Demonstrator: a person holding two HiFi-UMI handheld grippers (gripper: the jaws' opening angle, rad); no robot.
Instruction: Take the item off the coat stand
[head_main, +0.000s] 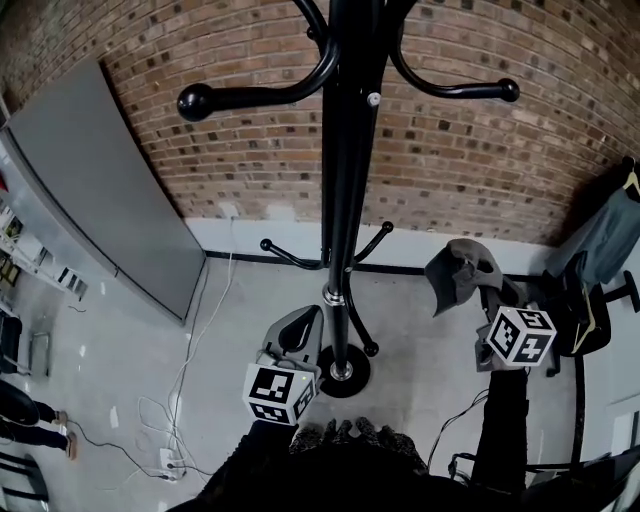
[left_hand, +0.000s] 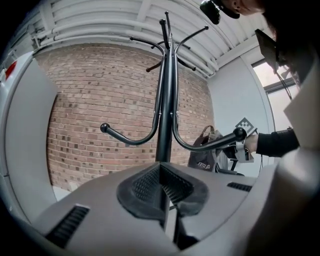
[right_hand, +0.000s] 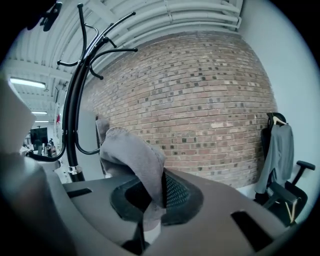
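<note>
Brick wall (head_main: 480, 150) at the back, pale floor (head_main: 230, 330) below it, and a black coat stand (head_main: 345, 180) smack in the middle, so I'll place everything off that. Left of the stand, a big grey panel (head_main: 110, 190) leans on the wall, with some loose cables (head_main: 185, 370) on the floor on that same side. Way off to the stand's right there's an office chair (head_main: 590, 300) with a grey jacket (head_main: 610, 240) hung over it. The task item is a grey fabric bag (head_main: 455, 275), at least it looks like a bag from the left gripper view. It's off the stand, sitting in the air to the right of the pole and lower than the small hook on that side, with clear space between it and the stand. The right gripper (right_hand: 155, 200) has it. Its jaws are clamped tight on a fold of the cloth, and the rest of the fabric bunches up above the pads. The left gripper (left_hand: 162, 192) is just to the left of the pole, down low near the round base (head_main: 345, 372). Its jaws are pressed together with nothing in them. From its own view you only see the pole rising straight behind the closed pads, so it isn't touching the stand.
</note>
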